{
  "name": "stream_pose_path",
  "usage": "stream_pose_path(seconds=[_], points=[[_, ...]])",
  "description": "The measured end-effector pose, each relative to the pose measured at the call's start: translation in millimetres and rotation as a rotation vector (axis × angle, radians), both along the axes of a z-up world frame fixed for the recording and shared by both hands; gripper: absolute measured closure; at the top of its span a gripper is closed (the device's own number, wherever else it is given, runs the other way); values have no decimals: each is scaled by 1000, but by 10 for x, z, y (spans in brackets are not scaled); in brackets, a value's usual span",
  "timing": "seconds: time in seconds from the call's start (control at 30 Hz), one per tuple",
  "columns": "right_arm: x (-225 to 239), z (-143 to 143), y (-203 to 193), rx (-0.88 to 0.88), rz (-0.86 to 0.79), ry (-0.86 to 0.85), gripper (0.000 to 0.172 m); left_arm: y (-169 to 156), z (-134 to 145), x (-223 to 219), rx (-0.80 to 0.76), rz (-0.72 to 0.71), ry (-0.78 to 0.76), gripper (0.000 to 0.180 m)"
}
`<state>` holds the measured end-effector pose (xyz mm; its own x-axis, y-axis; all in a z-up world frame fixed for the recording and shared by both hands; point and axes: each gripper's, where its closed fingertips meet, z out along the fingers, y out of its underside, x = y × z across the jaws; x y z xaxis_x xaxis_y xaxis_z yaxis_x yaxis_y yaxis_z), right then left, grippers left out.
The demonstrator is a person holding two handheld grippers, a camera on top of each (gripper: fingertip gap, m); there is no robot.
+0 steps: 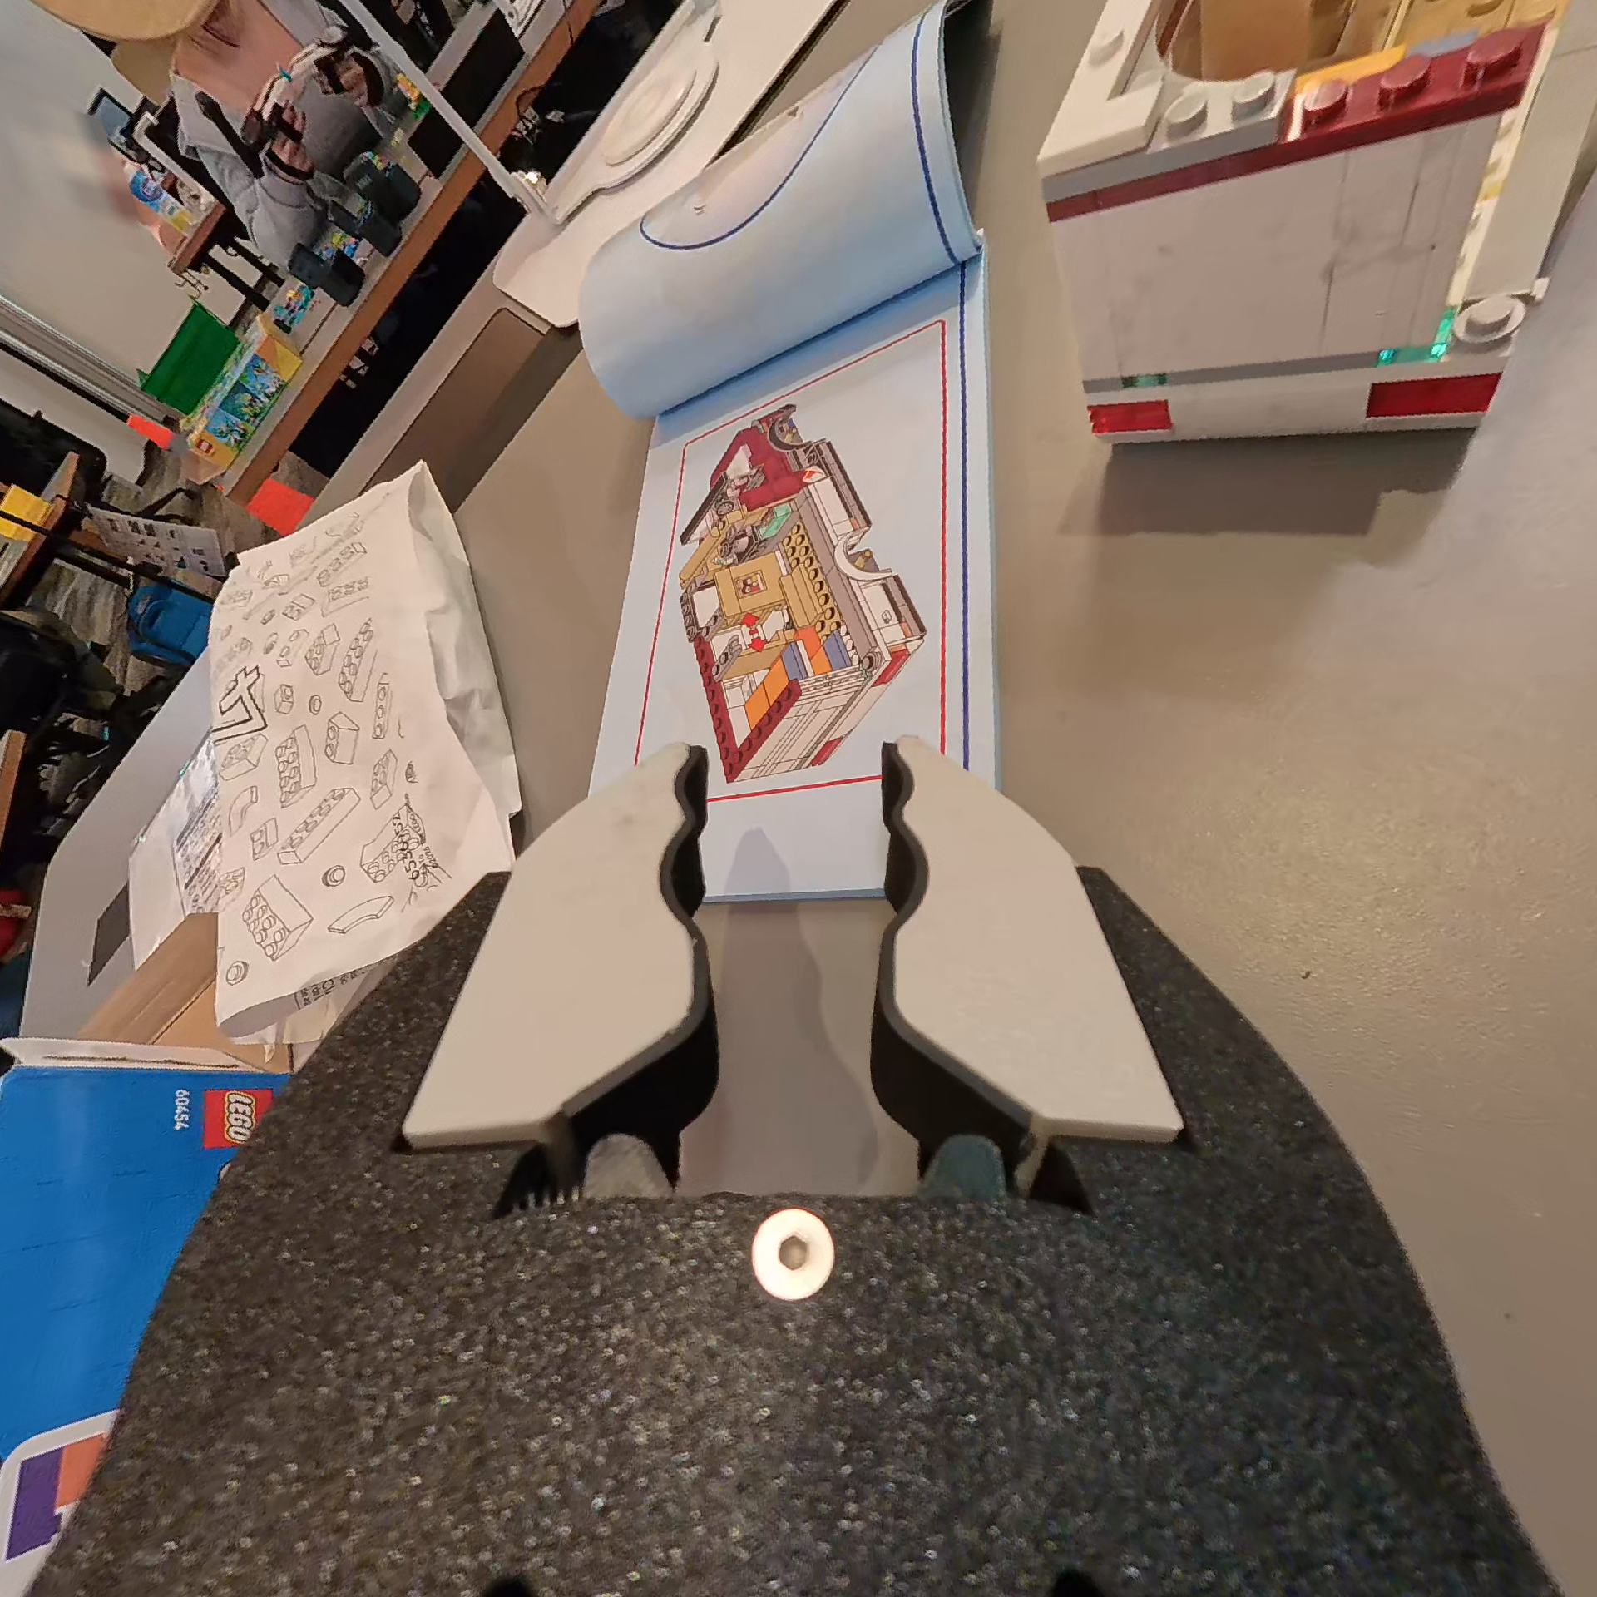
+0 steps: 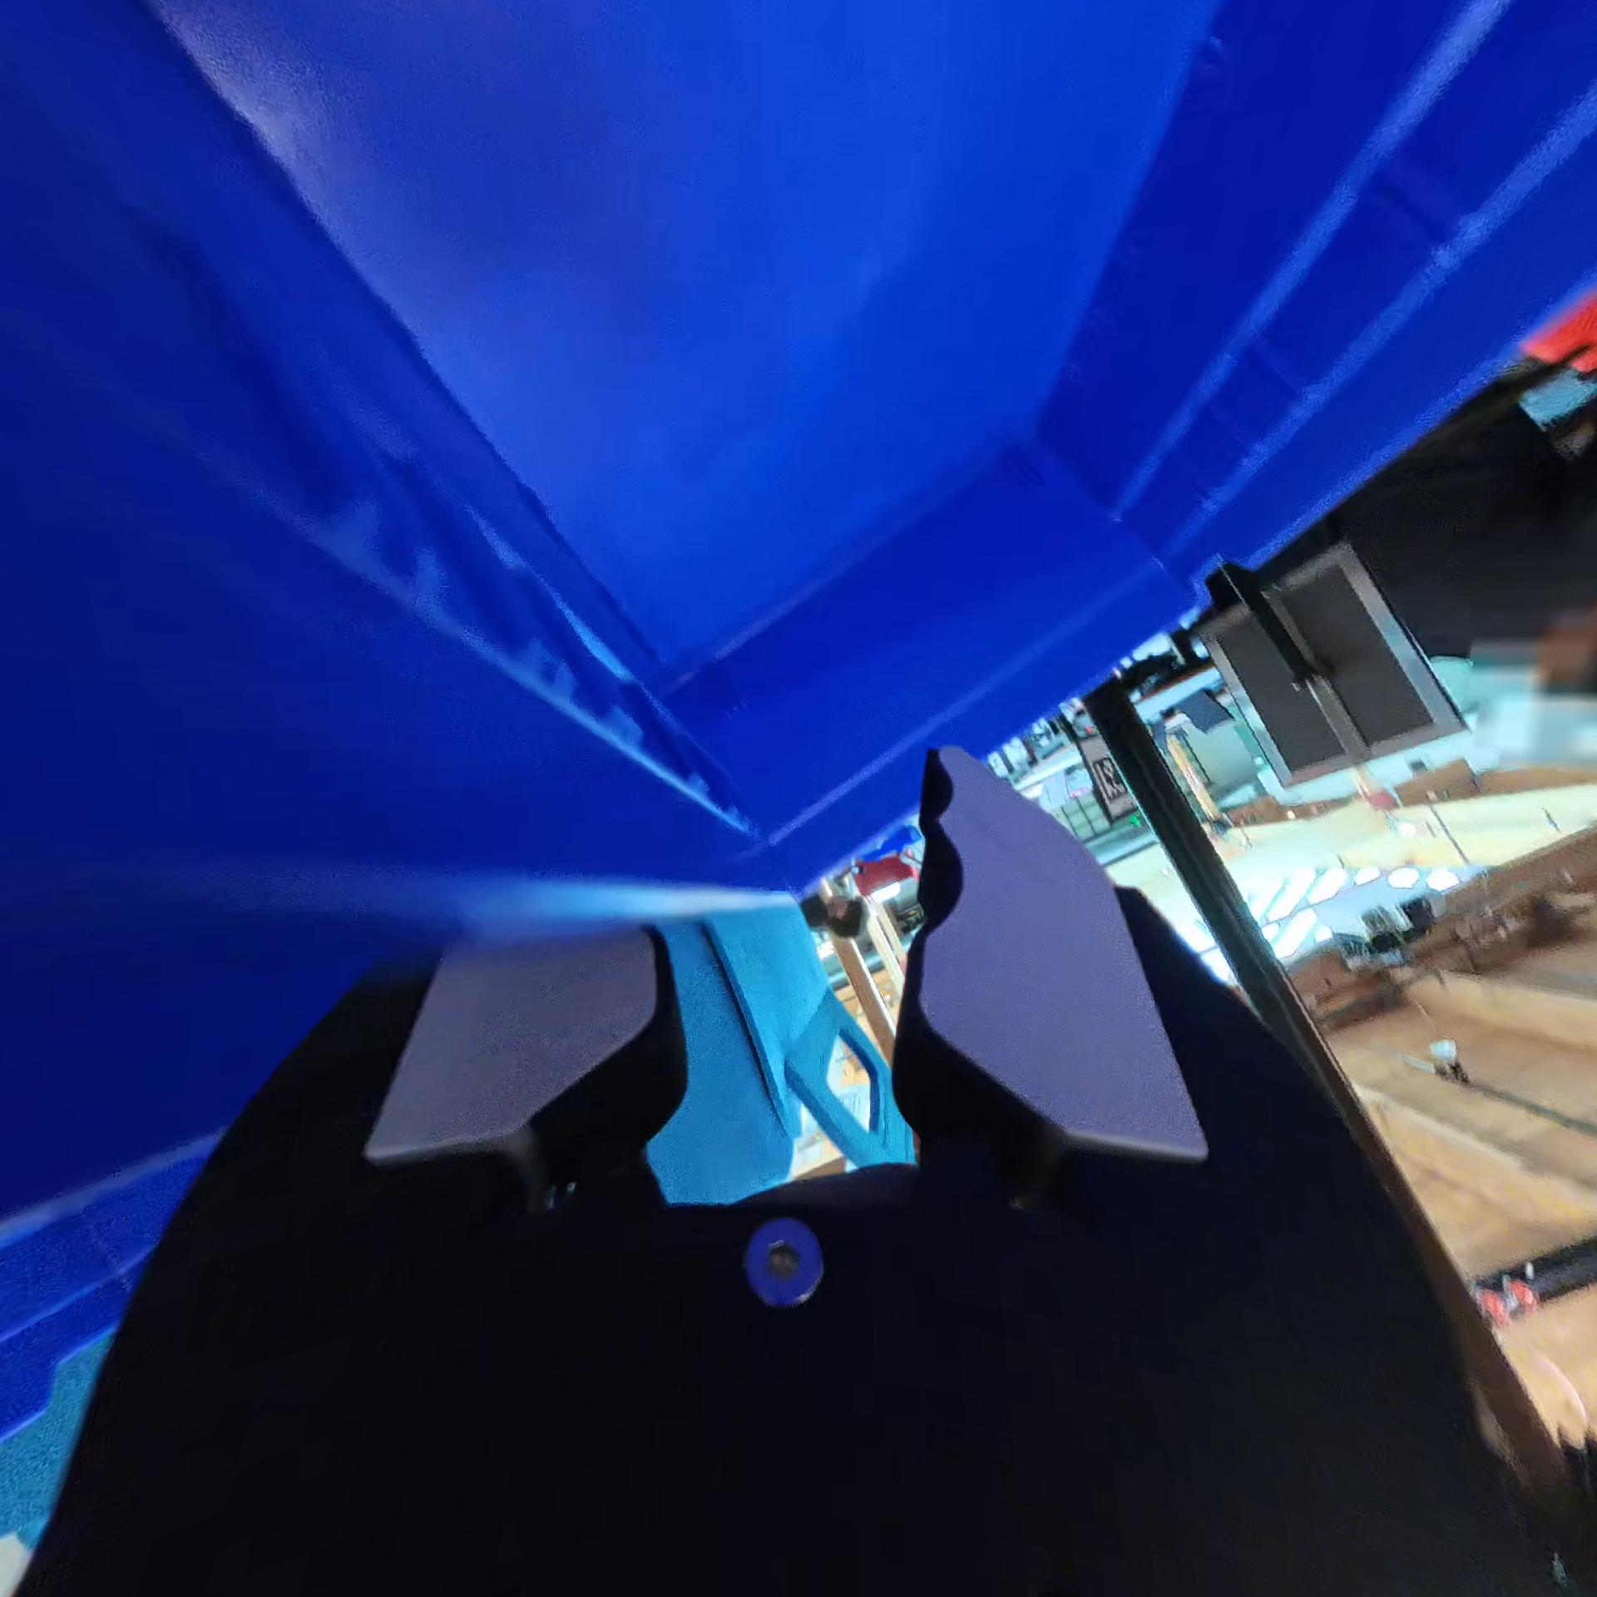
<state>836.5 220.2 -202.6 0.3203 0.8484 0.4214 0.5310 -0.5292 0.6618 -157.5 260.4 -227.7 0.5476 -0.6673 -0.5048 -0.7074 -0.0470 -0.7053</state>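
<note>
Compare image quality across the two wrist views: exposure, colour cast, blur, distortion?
Left wrist view: even warm light, sharp on the instruction booklet and brick model, soft shadows on the table, fisheye bend at the edges. Right wrist view: blue bin fills the frame, blue cast, right gripper nearly black, smeared edges, bright background.

A smooth beige tabletop point(image 1: 1296, 778) fills the near space. Beyond its far left edge stands a long brown wooden shelf point(image 1: 363, 346) holding colourful boxes.
</note>
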Motion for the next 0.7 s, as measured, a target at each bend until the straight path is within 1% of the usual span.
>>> stream_pose_path(seconds=[0.03,0.07,0.17,0.27,0.33,0.37,0.47,0.53,0.57,0.63,0.7], points=[[14,97,-3,37,2,-15,111,-1,-1,0,-1,-1,0,142],[26,214,-1,82,15,-37,114,-4,0,2,0,-3,0,142],[-13,644,-94,221,72,-94,114,-23,3,16,7,-18,3,142],[-166,1095,-458,293,98,-121,112,-47,3,33,7,-38,3,142],[-443,1210,-840,303,85,3,114,-62,2,42,7,-50,3,142],[-589,1231,-1075,299,53,81,113,-67,0,45,5,-54,3,142],[-1012,1182,-1827,291,-168,340,113,-73,-8,52,-4,-62,3,144],[-1258,1107,-2215,297,-295,488,113,-73,-13,53,-15,-64,0,144],[-1350,1046,-2358,294,-331,538,113,-73,-16,53,-22,-65,-3,144],[-1445,870,-2600,237,-346,558,113,-70,-20,54,-31,-66,-6,144],[-1464,664,-2761,149,-322,511,114,-71,-18,55,-30,-66,-5,144]])
